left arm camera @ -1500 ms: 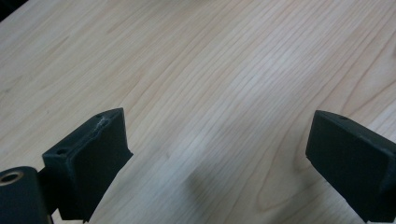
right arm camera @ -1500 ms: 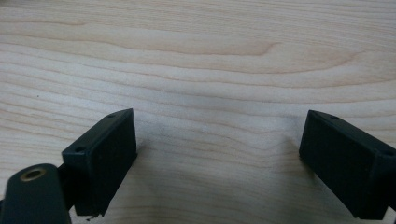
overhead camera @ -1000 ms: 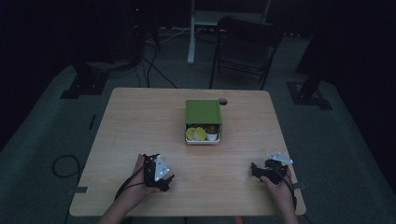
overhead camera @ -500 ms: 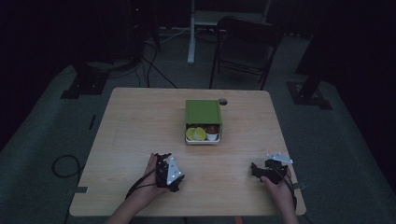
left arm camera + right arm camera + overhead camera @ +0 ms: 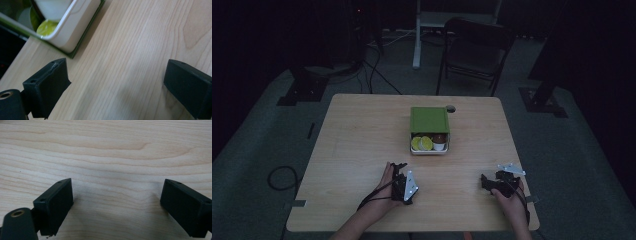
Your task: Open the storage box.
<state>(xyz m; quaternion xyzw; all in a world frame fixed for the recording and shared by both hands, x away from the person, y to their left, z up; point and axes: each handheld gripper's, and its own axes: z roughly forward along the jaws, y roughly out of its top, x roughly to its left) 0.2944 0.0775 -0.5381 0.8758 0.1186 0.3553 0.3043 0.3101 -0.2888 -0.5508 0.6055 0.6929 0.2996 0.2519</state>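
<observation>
A white lunch box (image 5: 430, 148) with a green lid (image 5: 429, 120) slid halfway back lies at the middle of the wooden table (image 5: 352, 140). It holds yellow-green slices (image 5: 422, 143), a brown item and a small white cup. My left gripper (image 5: 398, 170) is low over the table in front of the box, open, nothing between its fingers. In the left gripper view (image 5: 117, 85) the box corner (image 5: 72, 27) lies ahead to the left. My right gripper (image 5: 486, 181) rests near the front right, open and empty, with bare wood between the jaws in the right gripper view (image 5: 117, 205).
A small dark round object (image 5: 451, 108) lies at the table's far edge by the lid. Behind the table stand a chair (image 5: 472, 55) and equipment stands on the dark floor. Cables trail on the floor at left.
My left gripper has moved right and slightly forward, toward the front of the box. The right gripper has stayed where it was.
</observation>
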